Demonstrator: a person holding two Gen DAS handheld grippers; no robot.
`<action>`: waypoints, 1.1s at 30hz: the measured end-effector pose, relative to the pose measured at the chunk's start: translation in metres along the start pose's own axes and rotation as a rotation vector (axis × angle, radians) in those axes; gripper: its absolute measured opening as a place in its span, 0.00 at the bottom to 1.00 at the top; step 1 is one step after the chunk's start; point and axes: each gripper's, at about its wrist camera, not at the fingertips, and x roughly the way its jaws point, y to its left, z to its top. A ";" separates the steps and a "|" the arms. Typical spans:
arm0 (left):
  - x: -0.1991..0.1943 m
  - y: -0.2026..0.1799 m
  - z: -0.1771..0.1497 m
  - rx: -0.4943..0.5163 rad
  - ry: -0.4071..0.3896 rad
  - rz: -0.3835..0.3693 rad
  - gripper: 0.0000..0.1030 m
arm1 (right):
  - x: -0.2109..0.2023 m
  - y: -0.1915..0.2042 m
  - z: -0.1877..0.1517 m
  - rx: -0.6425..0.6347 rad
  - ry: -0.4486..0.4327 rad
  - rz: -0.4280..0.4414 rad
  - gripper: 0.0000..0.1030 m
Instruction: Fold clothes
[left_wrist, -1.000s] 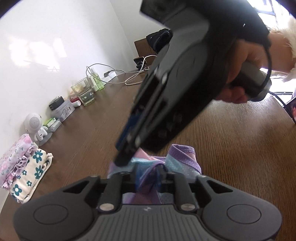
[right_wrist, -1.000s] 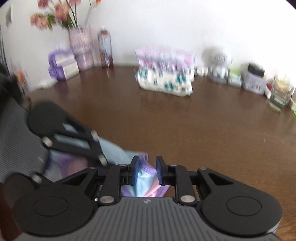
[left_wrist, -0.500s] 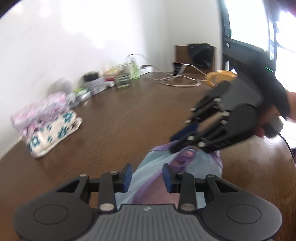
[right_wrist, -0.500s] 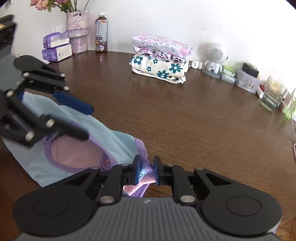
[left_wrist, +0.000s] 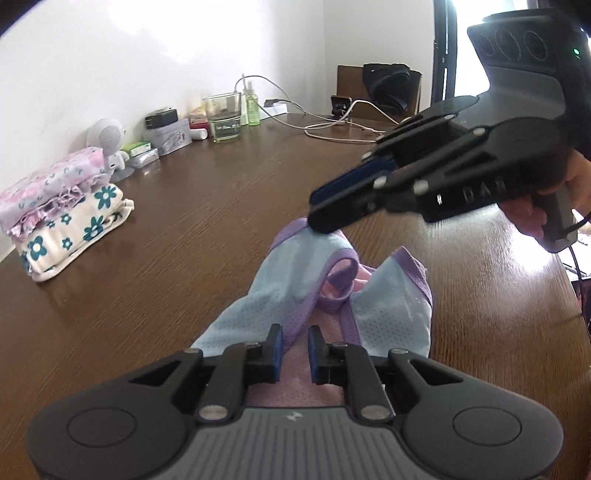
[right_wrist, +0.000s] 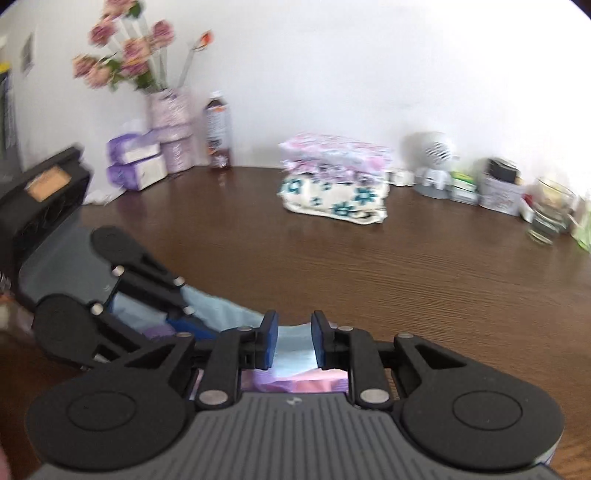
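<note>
on the brown wooden table (left_wrist: 207, 229), the blue-and-purple garment (left_wrist: 306, 295) lies at 6 o'clock. the right gripper (left_wrist: 325, 218), clenched half a second ago, has let go; the left gripper (left_wrist: 295, 349) is parted too, so this fold looks placed.

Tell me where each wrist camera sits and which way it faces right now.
Left wrist: on the left gripper, facing along the table over the blue mesh garment; the right gripper and a hand show.
Right wrist: on the right gripper, facing the wall; the left gripper shows at left.
Shared: garment, folded stack, glass.
</note>
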 end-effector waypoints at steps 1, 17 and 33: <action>0.000 -0.001 -0.001 0.005 0.000 0.001 0.13 | 0.003 0.003 -0.001 -0.022 0.014 -0.002 0.19; -0.025 0.029 -0.009 -0.171 0.014 0.076 0.13 | 0.021 0.011 -0.027 -0.099 0.117 -0.088 0.18; -0.004 -0.013 0.026 0.154 -0.055 0.052 0.26 | -0.009 -0.018 -0.021 0.121 0.047 -0.077 0.19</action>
